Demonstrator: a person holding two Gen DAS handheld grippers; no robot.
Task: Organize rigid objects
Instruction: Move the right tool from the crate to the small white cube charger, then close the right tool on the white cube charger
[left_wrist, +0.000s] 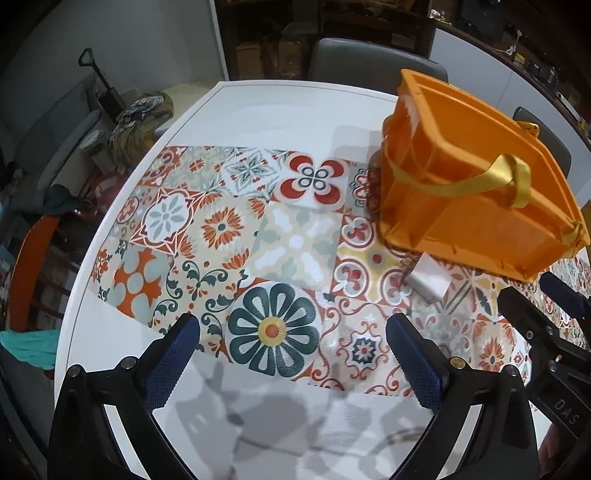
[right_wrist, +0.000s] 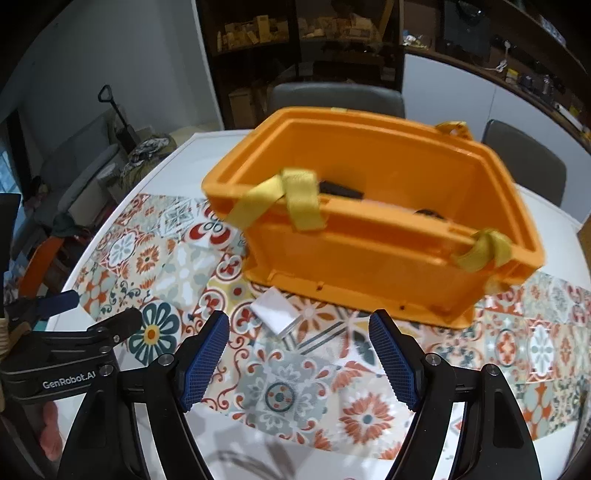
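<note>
An orange plastic bin (right_wrist: 369, 251) with yellow strap handles (right_wrist: 301, 197) stands on the patterned table mat; it also shows at the right of the left wrist view (left_wrist: 472, 206). Dark objects (right_wrist: 341, 192) lie inside it. A small white block (right_wrist: 275, 314) lies on the mat just in front of the bin, also seen in the left wrist view (left_wrist: 428, 278). My right gripper (right_wrist: 299, 332) is open and empty, just short of the white block. My left gripper (left_wrist: 291, 332) is open and empty over the mat, left of the block.
The round white table (left_wrist: 258, 107) carries a tile-patterned mat (left_wrist: 221, 229). Grey chairs (right_wrist: 336, 98) stand behind the table. An orange chair (left_wrist: 29, 266) and clutter sit at the left. The right gripper shows in the left wrist view (left_wrist: 546, 310).
</note>
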